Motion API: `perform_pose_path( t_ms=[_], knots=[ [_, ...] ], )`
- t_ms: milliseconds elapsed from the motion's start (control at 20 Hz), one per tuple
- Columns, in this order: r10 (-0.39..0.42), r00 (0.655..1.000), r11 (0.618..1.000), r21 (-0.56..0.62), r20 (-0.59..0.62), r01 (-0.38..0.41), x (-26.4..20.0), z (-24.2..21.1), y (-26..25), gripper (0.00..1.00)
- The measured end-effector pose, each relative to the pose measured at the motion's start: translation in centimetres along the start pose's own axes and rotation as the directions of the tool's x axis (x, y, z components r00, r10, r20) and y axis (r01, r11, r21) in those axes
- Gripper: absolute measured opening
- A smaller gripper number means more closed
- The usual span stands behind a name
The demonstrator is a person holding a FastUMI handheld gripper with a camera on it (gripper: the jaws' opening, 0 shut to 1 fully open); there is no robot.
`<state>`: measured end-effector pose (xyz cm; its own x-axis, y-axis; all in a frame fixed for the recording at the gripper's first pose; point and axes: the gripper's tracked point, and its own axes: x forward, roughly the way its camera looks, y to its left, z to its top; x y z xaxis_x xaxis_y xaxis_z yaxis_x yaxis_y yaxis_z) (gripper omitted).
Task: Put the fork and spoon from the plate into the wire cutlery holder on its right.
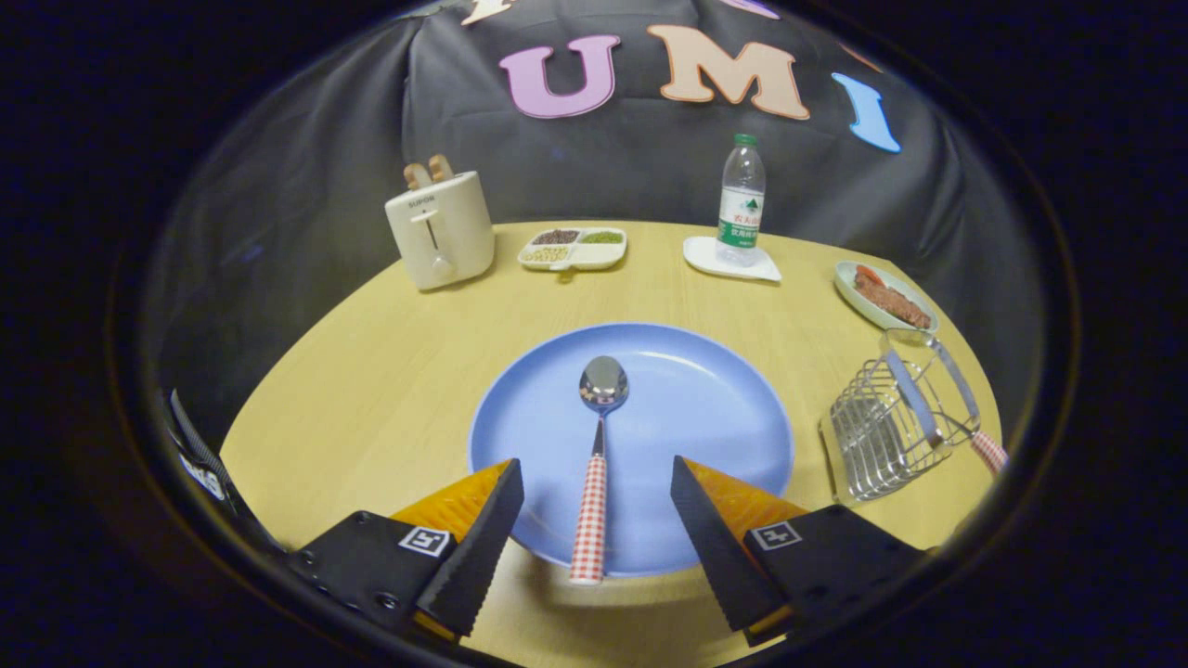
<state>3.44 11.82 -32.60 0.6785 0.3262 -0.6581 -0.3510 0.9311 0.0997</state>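
A spoon [596, 443] with a red-and-white checked handle lies on the blue plate [705, 408], bowl pointing away and handle end over the plate's near rim. My gripper [594, 468] is open, one finger on each side of the spoon's handle, neither touching it. To the right of the plate stands the wire cutlery holder [882, 431]. A fork [951, 394] with the same checked handle leans in the holder, its handle end sticking out to the right.
The round wooden table [371, 371] carries a cream toaster [441, 227] at the back left, a divided snack dish [573, 249], a water bottle [741, 199] on a white coaster, and a small plate of food [884, 295] beyond the holder.
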Motion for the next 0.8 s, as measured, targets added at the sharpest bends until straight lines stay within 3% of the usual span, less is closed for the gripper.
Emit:
perform_pose_path(
  t_ms=[150, 500, 800],
  knots=[
    [-0.009, 1.0, 1.0, 0.023, -0.012, 0.009, 0.3, -0.3, -0.3, 0.94],
    [-0.019, 0.997, 0.999, 0.035, -0.073, 0.021, 0.9, -1.6, -0.4, 0.18],
    [-0.038, 0.998, 0.995, 0.086, -0.054, 0.043, -0.7, -0.4, -1.4, 0.16]
  ],
)
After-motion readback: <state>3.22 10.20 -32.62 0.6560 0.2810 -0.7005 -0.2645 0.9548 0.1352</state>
